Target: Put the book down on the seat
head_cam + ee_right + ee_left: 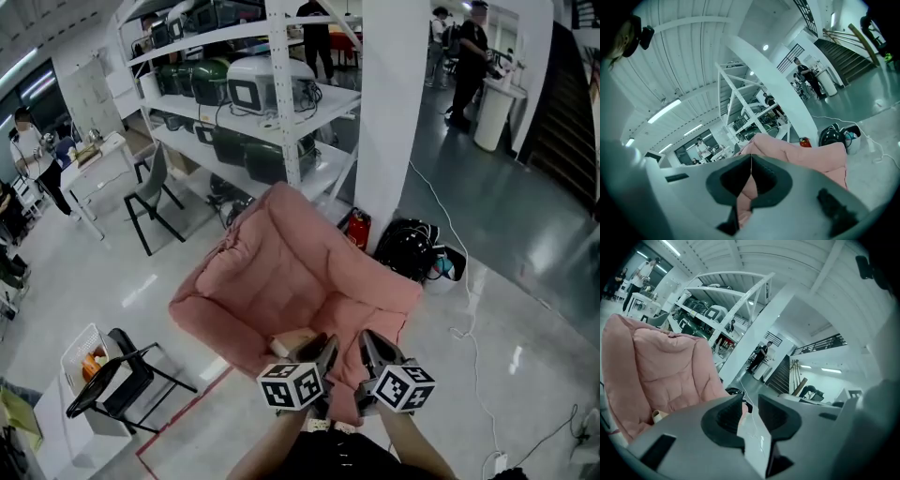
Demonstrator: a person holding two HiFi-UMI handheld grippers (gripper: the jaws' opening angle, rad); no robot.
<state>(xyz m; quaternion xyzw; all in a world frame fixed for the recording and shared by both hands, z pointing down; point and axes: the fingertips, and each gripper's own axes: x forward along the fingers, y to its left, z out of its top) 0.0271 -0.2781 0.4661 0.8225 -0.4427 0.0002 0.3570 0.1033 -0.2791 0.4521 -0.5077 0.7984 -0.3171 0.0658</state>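
Note:
A pink padded armchair [291,272] fills the middle of the head view. A tan book [292,339] lies on its seat near the front edge; in the left gripper view a corner of the book [658,416] shows below the pink backrest [656,371]. My left gripper [322,351] hangs just right of the book, and its jaws [750,401] stand apart with nothing between them. My right gripper [369,351] is beside it over the seat's front, and its fingertips [751,158] meet with nothing held.
A white pillar [403,112] and white shelving [281,94] with green machines stand behind the chair. A red extinguisher [357,228] and a black bag [410,249] lie at the pillar's foot. At lower left are a black chair [122,380] and a white crate [86,356]. People stand far off.

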